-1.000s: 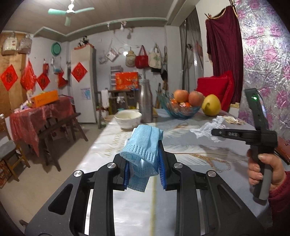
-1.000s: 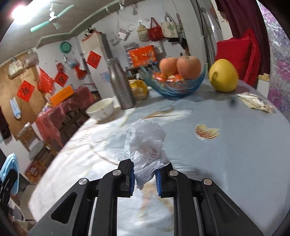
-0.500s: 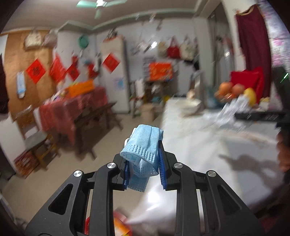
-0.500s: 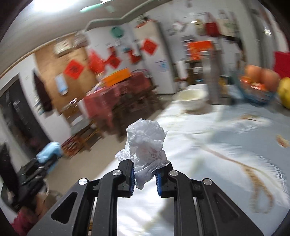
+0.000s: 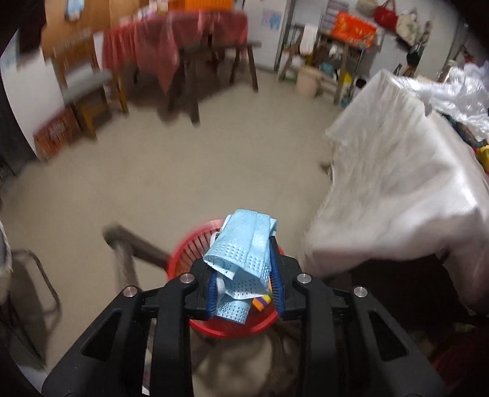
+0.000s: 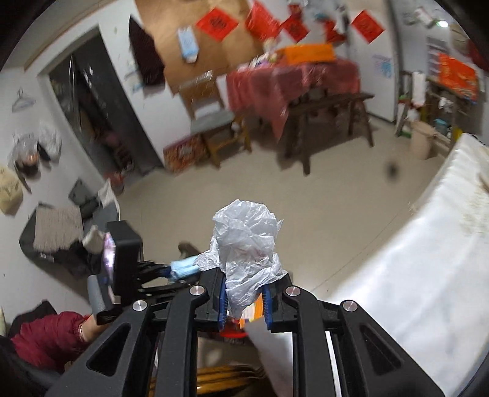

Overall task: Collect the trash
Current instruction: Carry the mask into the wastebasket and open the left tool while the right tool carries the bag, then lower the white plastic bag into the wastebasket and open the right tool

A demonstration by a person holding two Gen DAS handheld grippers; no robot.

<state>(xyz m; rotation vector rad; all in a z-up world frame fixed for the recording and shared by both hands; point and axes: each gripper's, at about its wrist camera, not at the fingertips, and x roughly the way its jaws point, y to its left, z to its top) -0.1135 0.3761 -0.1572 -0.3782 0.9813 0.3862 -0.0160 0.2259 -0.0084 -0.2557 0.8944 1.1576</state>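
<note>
Left gripper [image 5: 244,287] points down, right above a red basket [image 5: 186,253] on the floor. Its jaws are opening, with a blue face mask [image 5: 244,250] between the blue pads [image 5: 211,290]. Mask hangs against the right pad, a gap shows on the left side, not yet dropped. A bit of orange and yellow trash [image 5: 262,302] shows inside the basket under the mask.

Right gripper [image 6: 244,305] is clamped on a crumpled white plastic bag [image 6: 244,241], which bulges up past the fingertips. Below the jaws a sliver of the red basket rim [image 6: 233,334] and an orange scrap [image 6: 255,308] are visible.

In the right wrist view the left gripper [image 6: 171,270] sits just to the left with the mask end sticking out, held by a hand [image 6: 88,328] in a dark red sleeve [image 6: 45,336].

To the right of the basket, a table edge with a white cloth [image 5: 397,189] hanging down. Beige floor [image 5: 183,171] beyond. Far side: a table with a red cloth [image 6: 290,82], a wooden bench [image 6: 330,107], a chair [image 6: 214,122], a pale bucket [image 6: 423,140], red paper squares [image 6: 217,21] on the wall. Background is motion-blurred.
</note>
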